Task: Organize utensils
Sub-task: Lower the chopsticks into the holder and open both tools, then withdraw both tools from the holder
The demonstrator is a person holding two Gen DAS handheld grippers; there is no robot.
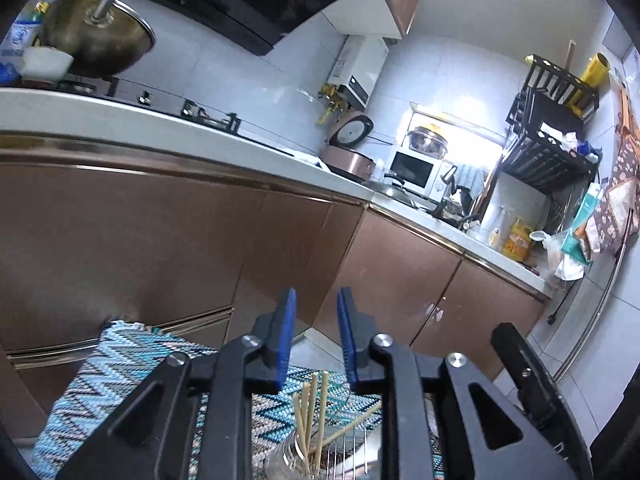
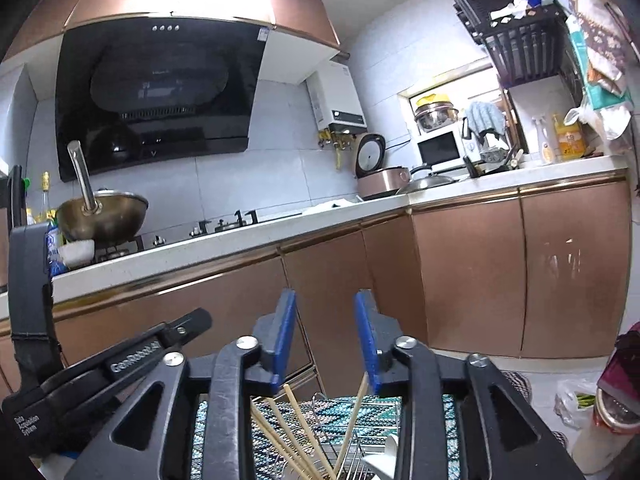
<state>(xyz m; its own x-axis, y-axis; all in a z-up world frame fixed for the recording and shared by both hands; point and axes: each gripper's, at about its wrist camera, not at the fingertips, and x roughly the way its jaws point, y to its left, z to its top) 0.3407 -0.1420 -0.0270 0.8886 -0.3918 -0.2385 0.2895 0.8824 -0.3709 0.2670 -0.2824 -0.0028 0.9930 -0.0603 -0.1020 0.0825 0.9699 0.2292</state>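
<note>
Zigzag-patterned mat [image 2: 420,412], wire rack [image 2: 360,460] on it

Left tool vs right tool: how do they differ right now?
1. Gap: the left tool stands narrowly parted; the right tool stands clearly wider.
2. What lies below: under the left tool the chopsticks stand in a clear jar; under the right tool they fan out by a wire rack.

Shared: blue pads, nothing between them, both above the zigzag mat, facing the cabinets.
</note>
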